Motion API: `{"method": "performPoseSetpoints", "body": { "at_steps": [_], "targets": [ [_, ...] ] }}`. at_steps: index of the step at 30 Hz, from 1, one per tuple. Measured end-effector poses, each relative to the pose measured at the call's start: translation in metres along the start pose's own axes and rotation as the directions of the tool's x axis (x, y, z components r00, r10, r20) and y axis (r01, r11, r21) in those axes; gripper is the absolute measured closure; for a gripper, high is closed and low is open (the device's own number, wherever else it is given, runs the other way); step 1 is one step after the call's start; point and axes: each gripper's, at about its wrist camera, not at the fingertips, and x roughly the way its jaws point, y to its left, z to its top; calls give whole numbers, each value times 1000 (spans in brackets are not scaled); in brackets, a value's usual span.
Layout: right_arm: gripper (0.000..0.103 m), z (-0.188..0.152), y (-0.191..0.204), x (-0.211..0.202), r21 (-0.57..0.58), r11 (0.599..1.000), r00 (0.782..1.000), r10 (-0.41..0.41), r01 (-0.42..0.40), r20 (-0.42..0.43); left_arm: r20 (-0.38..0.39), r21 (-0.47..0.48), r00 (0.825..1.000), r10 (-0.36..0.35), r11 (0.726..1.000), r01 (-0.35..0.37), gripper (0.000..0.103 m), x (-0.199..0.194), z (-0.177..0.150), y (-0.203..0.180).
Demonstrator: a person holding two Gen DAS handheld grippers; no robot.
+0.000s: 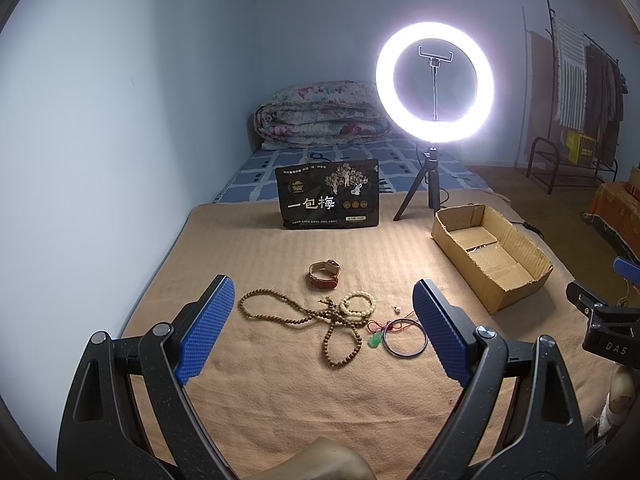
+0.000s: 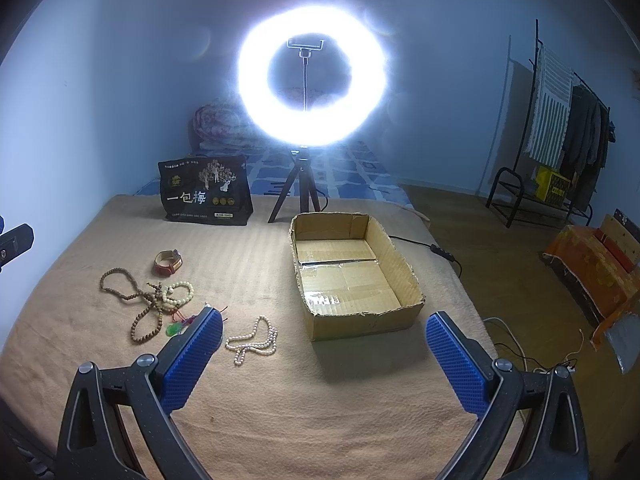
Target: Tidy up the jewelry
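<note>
Jewelry lies on a tan blanket: a brown-strap watch (image 1: 325,275), a long brown bead string (image 1: 320,324), a cream bead bracelet (image 1: 358,304), a green pendant on red cord (image 1: 375,340) and a thin dark bangle (image 1: 405,337). A white pearl necklace (image 2: 253,341) shows in the right wrist view, with the watch (image 2: 168,263) and brown beads (image 2: 138,304). An open empty cardboard box (image 2: 404,276) stands to the right; it also shows in the left wrist view (image 1: 516,292). My left gripper (image 1: 323,322) is open above the beads. My right gripper (image 2: 324,354) is open and empty before the box.
A lit ring light on a tripod (image 1: 435,80) and a black snack bag (image 1: 328,194) stand behind the jewelry. A folded quilt (image 1: 320,116) lies at the far end. The bed's right edge drops to the floor, with cables (image 2: 440,250) and a clothes rack (image 2: 560,128).
</note>
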Motion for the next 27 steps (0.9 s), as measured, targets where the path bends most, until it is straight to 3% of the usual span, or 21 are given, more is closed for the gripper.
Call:
{"method": "performPoseSetpoints", "body": {
  "at_steps": [22, 27],
  "targets": [
    [0, 2, 3, 26, 7, 1000, 998, 29, -29, -55, -78, -23, 997, -22, 1000, 20, 10, 31, 0, 3],
    [0, -1, 5, 38, 6, 997, 995, 74, -74, -70, -110, -33, 994, -12, 999, 9, 10, 42, -2, 8]
  ]
}}
